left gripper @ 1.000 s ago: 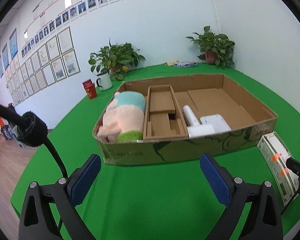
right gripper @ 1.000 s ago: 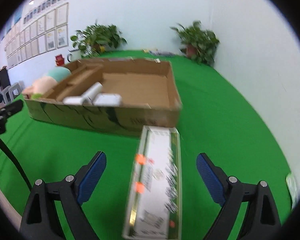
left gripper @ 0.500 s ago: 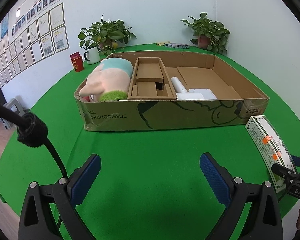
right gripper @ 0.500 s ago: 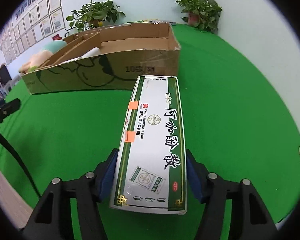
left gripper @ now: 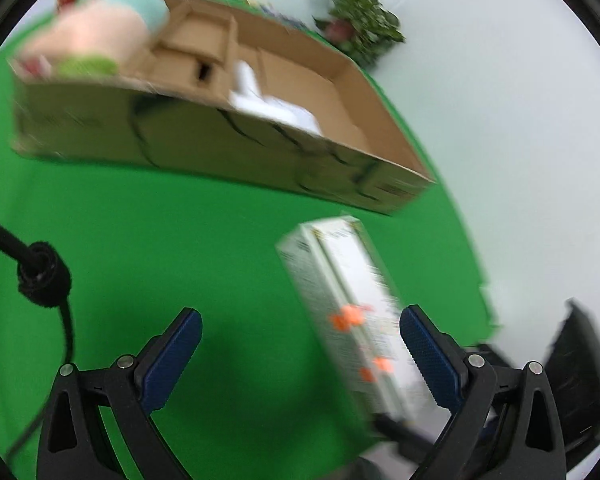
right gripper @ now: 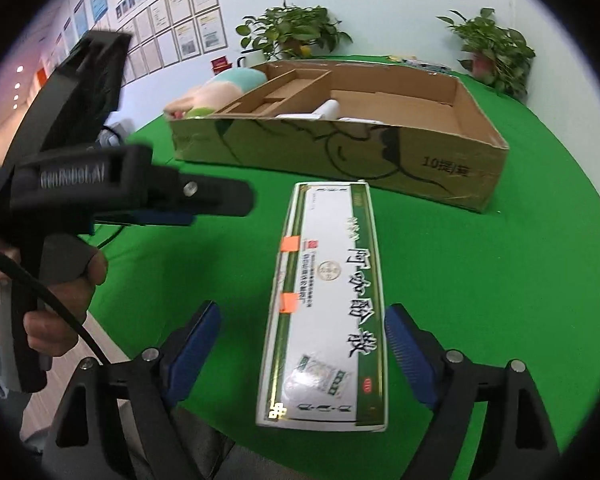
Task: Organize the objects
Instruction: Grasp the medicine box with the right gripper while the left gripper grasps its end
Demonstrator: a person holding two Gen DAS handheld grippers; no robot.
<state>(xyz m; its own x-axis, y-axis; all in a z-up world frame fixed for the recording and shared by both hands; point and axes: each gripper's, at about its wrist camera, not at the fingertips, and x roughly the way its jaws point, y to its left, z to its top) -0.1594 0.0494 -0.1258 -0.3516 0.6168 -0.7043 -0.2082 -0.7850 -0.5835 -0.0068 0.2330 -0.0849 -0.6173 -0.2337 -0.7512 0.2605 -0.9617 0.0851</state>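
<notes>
Your right gripper (right gripper: 302, 344) has its blue-padded jaws spread wide and opening, with the long white-and-green printed carton (right gripper: 326, 300) lying between them on the green tablecloth (right gripper: 480, 280); there is a visible gap on each side, so neither pad presses on it. The carton runs lengthwise straight ahead of that claw, its far end stopping just short of the front wall of the wide, shallow brown cardboard box (right gripper: 340, 156). Inside that box, beyond the claw and to its left, you can see a pink-and-teal plush toy (right gripper: 216, 92), a cardboard divider insert (right gripper: 284, 88) beside it, and a white cylindrical item (right gripper: 328, 110) near the front wall. Your left gripper (left gripper: 300, 354) is also spread wide with nothing between its pads: in its blurred view the same carton (left gripper: 352, 312) sits just inside the right-hand finger, though you cannot tell whether they touch. From the right claw's view, your left hand (right gripper: 56, 292) and its black gripper body appear off to the left, held above the cloth. Two leafy potted plants (right gripper: 296, 32) stand at the far edge of the table, well beyond both claws.
</notes>
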